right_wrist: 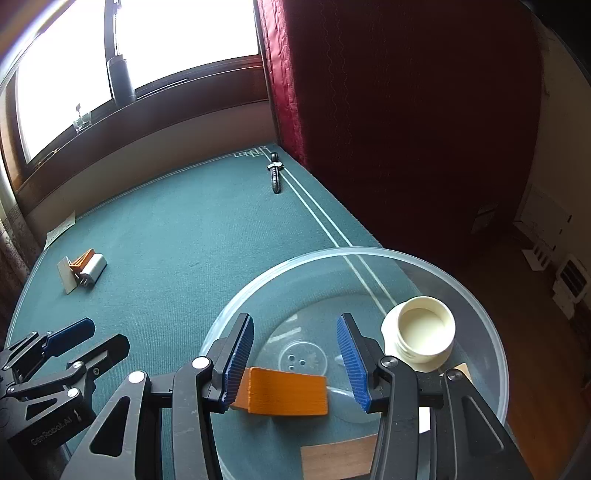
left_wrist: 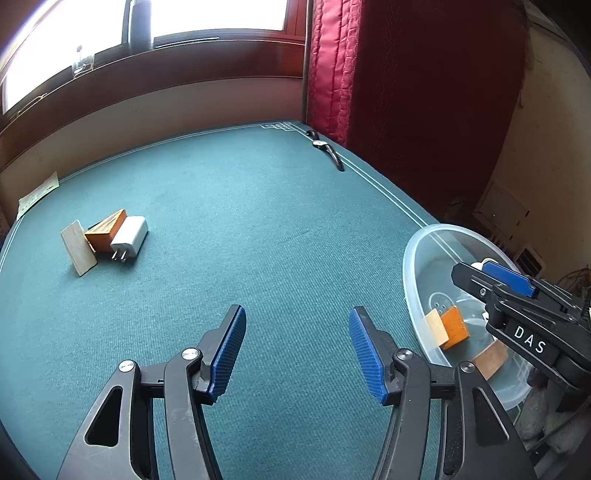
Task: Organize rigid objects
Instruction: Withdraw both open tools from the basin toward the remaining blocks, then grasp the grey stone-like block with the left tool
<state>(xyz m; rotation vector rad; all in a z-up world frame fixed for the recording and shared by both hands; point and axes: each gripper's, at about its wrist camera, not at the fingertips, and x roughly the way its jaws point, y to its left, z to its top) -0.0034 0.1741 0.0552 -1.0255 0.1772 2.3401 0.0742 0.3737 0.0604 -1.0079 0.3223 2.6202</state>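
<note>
Rigid objects occupy two zones on the green tabletop (left_wrist: 258, 221). At near right, a clear plastic bowl (right_wrist: 491, 332) holds an orange block (right_wrist: 288, 393), a cream jar (right_wrist: 421, 336) and a brown wooden piece (right_wrist: 336, 459). At far left, a white charger (left_wrist: 129, 234), an orange-brown block (left_wrist: 105, 230) and a pale wooden tile (left_wrist: 78, 248) lie touching. A wristwatch (left_wrist: 325, 147) lies at the far right edge. The right gripper (right_wrist: 295, 365) hangs over the bowl, jaws apart, apparently gripping nothing. The left gripper (left_wrist: 297, 350) stands parted above bare cloth, empty.

Overexposed window (left_wrist: 218, 14) backlight; fisheye-warped edges.
</note>
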